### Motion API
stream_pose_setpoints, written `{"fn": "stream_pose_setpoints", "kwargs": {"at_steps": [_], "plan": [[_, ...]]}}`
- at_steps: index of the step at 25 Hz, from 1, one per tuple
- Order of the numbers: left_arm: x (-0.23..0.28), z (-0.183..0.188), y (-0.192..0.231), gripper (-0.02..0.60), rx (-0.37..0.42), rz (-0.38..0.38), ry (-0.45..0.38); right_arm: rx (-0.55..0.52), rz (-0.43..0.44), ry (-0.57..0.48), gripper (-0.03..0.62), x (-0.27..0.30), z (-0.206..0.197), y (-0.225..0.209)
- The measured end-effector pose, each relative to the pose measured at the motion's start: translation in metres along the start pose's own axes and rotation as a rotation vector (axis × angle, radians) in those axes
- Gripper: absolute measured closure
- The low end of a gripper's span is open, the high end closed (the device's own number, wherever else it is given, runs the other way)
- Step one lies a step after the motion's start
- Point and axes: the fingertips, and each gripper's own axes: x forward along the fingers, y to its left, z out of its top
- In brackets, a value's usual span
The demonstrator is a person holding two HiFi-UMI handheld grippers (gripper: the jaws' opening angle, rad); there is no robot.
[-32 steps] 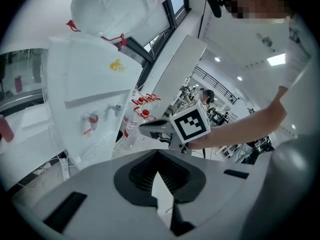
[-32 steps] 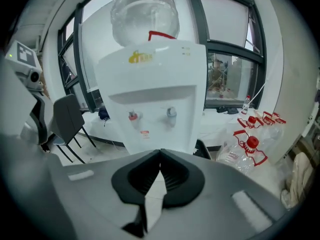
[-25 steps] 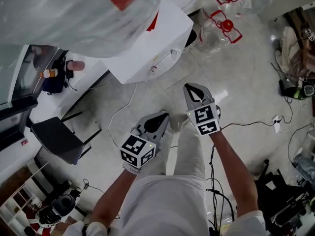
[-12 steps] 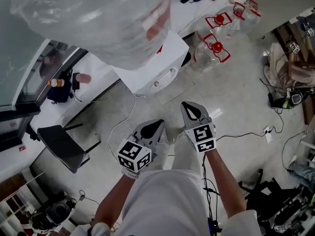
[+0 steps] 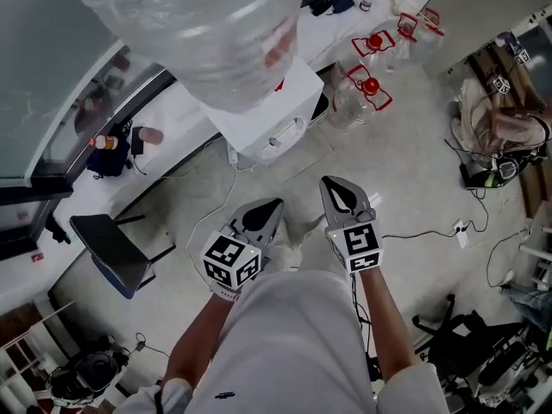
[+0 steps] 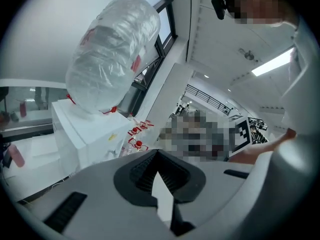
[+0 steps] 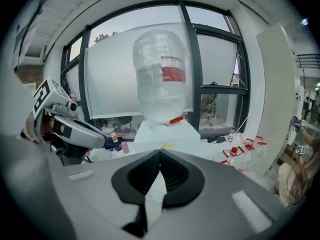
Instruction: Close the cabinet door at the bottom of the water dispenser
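- Left gripper (image 5: 272, 205) and right gripper (image 5: 333, 183): jaws pressed together, empty, lower centre.
- Above them, upper centre: white water dispenser (image 5: 267, 115), untouched; cabinet door not discernible.
- On top: inverted bottle (image 5: 198, 24), red label (image 5: 274, 52), print unreadable.

L claw (image 5: 272, 205), R claw (image 5: 333, 183): closed, empty

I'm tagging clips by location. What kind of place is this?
Likely a lab or office workroom rather than a home. There is a white water dispenser topped with a big inverted bottle, spare clear jugs stand beyond it, and loose cables are strewn about.
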Motion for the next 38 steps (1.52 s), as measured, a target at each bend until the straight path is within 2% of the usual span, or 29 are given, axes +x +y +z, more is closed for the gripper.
{"fn": "stream_pose_setpoints", "kwargs": {"at_steps": [10, 19, 25, 30, 38], "plan": [[-0.036, 0.039, -0.030, 0.575, 0.073, -0.013, -0.083, -0.050, -0.058, -0.108, 0.583, -0.061, 0.052, 0.013], [-0.064, 0.061, -0.058, 0.575, 0.162, -0.039, -0.136, -0.043, -0.113, -0.184, 0.583, -0.121, 0.066, 0.015], [-0.085, 0.071, -0.067, 0.575, 0.184, -0.064, -0.162, -0.058, -0.136, -0.211, 0.583, -0.150, 0.067, 0.025], [-0.096, 0.072, -0.078, 0.575, 0.189, -0.084, -0.176, -0.047, -0.127, -0.219, 0.583, -0.162, 0.063, 0.042], [-0.090, 0.066, -0.091, 0.575, 0.195, -0.119, -0.159, -0.065, -0.054, -0.217, 0.583, -0.157, 0.065, 0.067]]}}
